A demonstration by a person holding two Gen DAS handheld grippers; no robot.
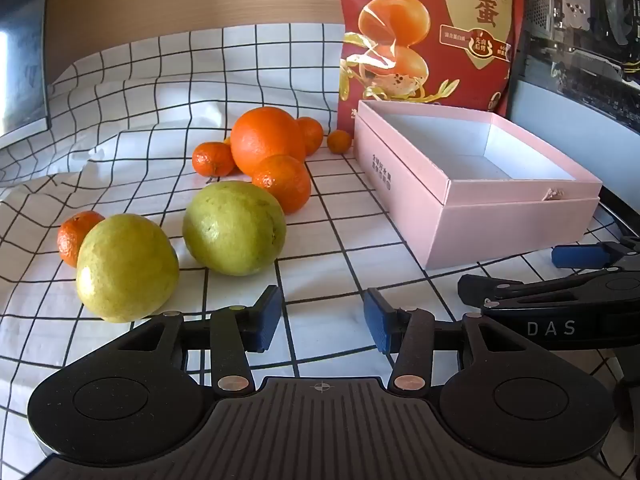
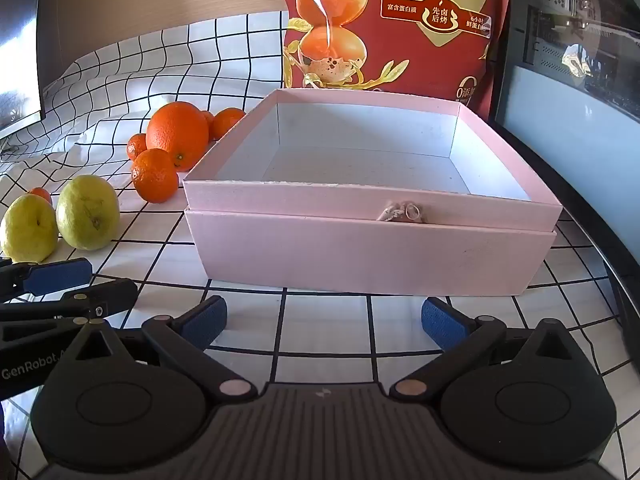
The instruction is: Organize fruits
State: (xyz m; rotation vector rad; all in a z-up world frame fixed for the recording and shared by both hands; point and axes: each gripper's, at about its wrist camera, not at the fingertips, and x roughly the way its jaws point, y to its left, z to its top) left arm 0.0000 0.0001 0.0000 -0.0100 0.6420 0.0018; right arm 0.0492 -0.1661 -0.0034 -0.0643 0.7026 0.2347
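Two yellow-green guavas (image 1: pixel 128 268) (image 1: pixel 234 228) lie on the checked cloth just ahead and to the left of my left gripper (image 1: pixel 322 316), which is open with nothing between its blue pads. Behind them sit a large orange (image 1: pixel 268 140) and several mandarins, among them one (image 1: pixel 282 182) leaning on the orange and one (image 1: pixel 74 236) behind the left guava. An open pink box (image 2: pixel 360 256) with a white, bare inside stands directly in front of my right gripper (image 2: pixel 324 318), whose jaws are wide open and hold nothing. The two grippers are side by side near the table's front.
A tall red snack bag (image 1: pixel 432 32) stands right behind the box. A dark monitor (image 1: pixel 20 60) is at the far left and a computer case (image 1: pixel 580 40) at the right. The checked cloth (image 1: pixel 180 92) rises in folds at the back left.
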